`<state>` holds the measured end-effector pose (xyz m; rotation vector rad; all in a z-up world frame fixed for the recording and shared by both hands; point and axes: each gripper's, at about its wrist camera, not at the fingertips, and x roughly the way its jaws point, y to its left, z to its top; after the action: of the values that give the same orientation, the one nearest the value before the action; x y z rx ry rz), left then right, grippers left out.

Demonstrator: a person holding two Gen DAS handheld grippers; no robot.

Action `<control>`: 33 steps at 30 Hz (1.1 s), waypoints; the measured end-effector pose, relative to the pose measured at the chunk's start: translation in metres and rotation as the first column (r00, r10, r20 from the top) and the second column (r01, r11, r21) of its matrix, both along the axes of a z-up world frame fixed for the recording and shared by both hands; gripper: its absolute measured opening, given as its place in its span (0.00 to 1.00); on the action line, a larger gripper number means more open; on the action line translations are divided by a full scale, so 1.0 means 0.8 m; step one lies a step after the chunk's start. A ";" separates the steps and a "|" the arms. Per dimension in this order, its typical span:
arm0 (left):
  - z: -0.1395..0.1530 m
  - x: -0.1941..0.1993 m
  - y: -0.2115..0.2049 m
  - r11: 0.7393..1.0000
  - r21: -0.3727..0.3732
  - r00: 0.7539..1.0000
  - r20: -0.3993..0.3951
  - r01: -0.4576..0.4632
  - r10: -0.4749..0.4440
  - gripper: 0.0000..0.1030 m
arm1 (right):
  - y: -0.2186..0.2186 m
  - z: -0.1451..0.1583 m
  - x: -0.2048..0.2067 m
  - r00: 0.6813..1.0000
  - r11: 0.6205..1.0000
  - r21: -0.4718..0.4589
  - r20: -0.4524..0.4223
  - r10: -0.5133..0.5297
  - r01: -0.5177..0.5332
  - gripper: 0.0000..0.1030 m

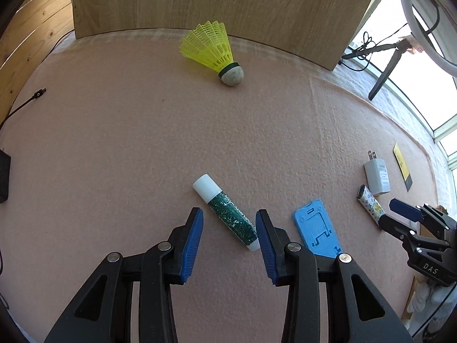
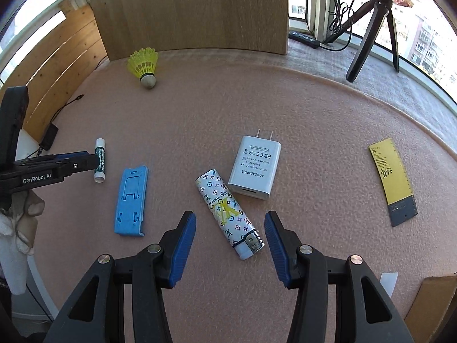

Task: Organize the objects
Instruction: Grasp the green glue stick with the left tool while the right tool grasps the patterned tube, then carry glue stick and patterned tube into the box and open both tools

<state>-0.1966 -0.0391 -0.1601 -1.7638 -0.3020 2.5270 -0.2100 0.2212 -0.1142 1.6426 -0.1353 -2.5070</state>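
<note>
While fingers [image 1: 197,237] gape, both grippers straddle objects.

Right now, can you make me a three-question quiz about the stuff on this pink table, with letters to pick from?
1. Where does the shuttlecock lie?
A. by the wooden board at the back
B. on top of the charger
C. between the fingers of the right hand-held gripper

2. What colour is the phone stand?
A. red
B. blue
C. black

3. How is the left hand-held gripper right now?
A. shut on the lip balm
B. shut on nothing
C. open, with the lip balm between its fingers

Answers:
1 A, it lies at the far edge of the table, just in front of the wooden board.
2 B, the flat plastic stand is light blue.
3 C, the lip balm lies on the mat in the gap, with both fingers apart from it.
</note>
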 end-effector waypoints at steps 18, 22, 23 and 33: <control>-0.014 -0.008 0.002 0.997 -0.079 1.000 -0.001 0.023 -0.024 0.16 | -0.039 -0.021 -0.030 0.998 0.994 0.091 0.041 0.051 -0.055 0.31; -0.014 -0.001 -0.007 0.998 -0.061 1.000 -0.003 0.023 -0.023 0.16 | -0.047 -0.020 -0.031 0.998 0.992 0.116 0.041 0.054 -0.059 0.22; -0.013 0.001 -0.007 0.998 -0.060 1.000 -0.003 0.024 -0.024 0.16 | -0.047 -0.020 -0.029 0.998 0.992 0.115 0.041 0.054 -0.058 0.20; -0.006 0.033 -0.007 1.000 -0.011 1.000 -0.011 0.026 -0.026 0.16 | -0.034 -0.017 0.006 0.999 0.999 0.034 0.034 -0.001 0.000 0.20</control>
<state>-0.1703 -0.0449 -0.1645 -1.7457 -0.2639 2.5246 -0.2052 0.1937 -0.1275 1.6984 -0.0978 -2.4963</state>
